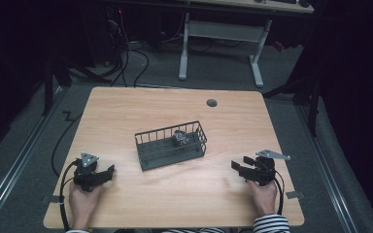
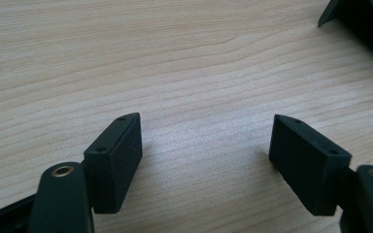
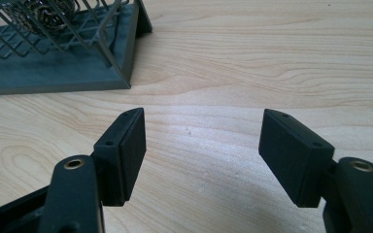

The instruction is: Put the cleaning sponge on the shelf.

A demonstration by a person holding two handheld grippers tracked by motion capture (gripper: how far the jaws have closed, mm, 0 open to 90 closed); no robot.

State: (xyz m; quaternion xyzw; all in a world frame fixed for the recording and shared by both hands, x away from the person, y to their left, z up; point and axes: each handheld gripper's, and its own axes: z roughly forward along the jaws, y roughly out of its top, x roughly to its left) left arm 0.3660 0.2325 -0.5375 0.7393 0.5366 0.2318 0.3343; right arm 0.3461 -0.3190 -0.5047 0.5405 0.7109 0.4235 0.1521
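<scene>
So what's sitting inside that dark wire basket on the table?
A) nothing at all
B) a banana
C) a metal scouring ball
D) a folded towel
C: a shiny, tangled scouring ball lies at one end of the basket, seen through the bars in the right gripper view too.

Wire basket cut off at left and top edges in right gripper view; small metallic thing inside too small to identify.
</scene>
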